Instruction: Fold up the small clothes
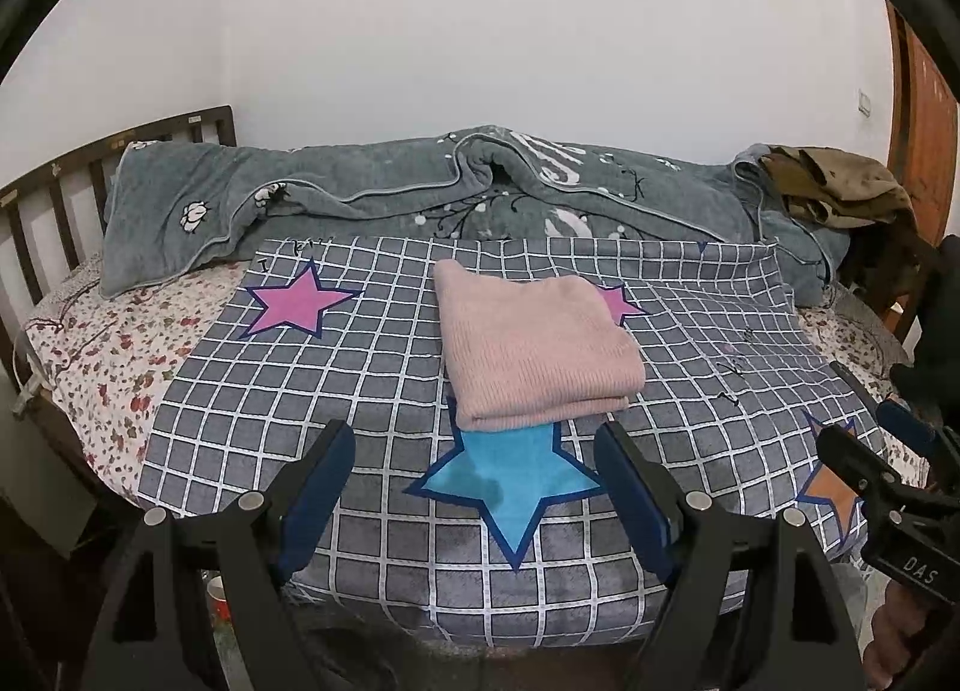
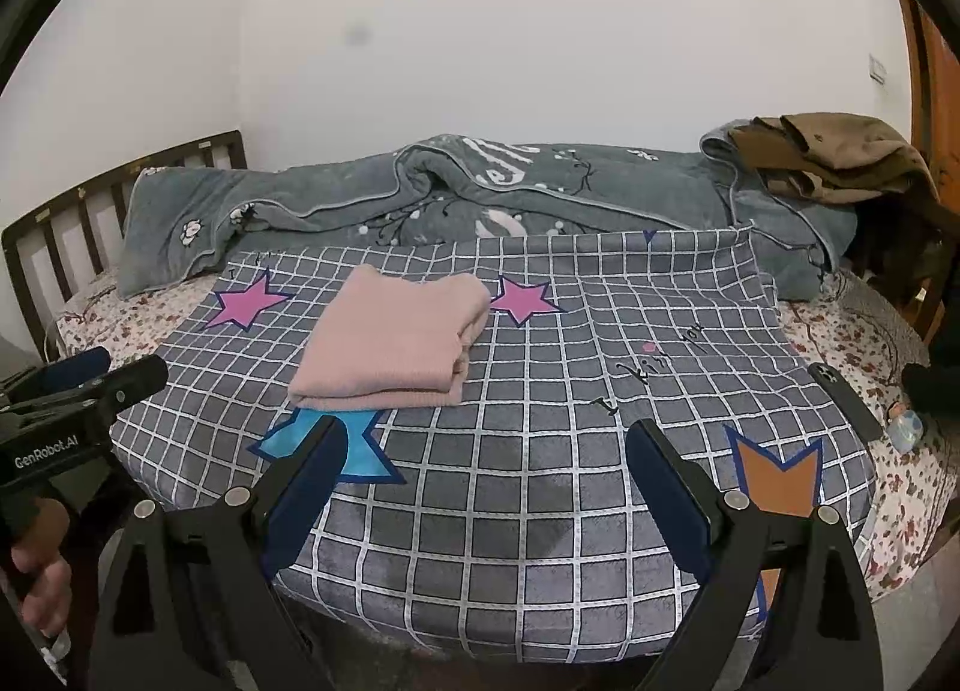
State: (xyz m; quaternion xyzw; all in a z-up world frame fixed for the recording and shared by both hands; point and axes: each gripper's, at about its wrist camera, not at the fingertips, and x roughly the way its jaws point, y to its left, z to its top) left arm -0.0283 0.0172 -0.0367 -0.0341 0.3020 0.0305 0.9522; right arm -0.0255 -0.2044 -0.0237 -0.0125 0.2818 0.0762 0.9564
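I take the pink sweater [image 1: 534, 343] as my landmark; it lies folded in a neat stack on the grey checked cloth [image 1: 372, 391] spread over the bed, its near edge covering the top of the blue star [image 1: 510, 487].

Left of the sweater I see a pink star [image 1: 294, 304] printed on the cloth, and further left the dark slatted headboard [image 1: 54, 193]. My left gripper [image 1: 474, 487] hangs just short of the sweater's near edge, its fingers [image 1: 321, 487] spread wide with nothing between them.

Behind the sweater a grey blanket [image 1: 360, 193] lies bunched along the wall.

To the right of the sweater my right gripper [image 2: 486, 487] hovers over bare cloth, fingers [image 2: 672, 493] also wide and empty. Further right sit an orange star [image 2: 777, 481], a dark phone [image 2: 843, 400] on the floral sheet [image 2: 840, 337], and brown clothes [image 2: 834, 157] heaped at the far corner.
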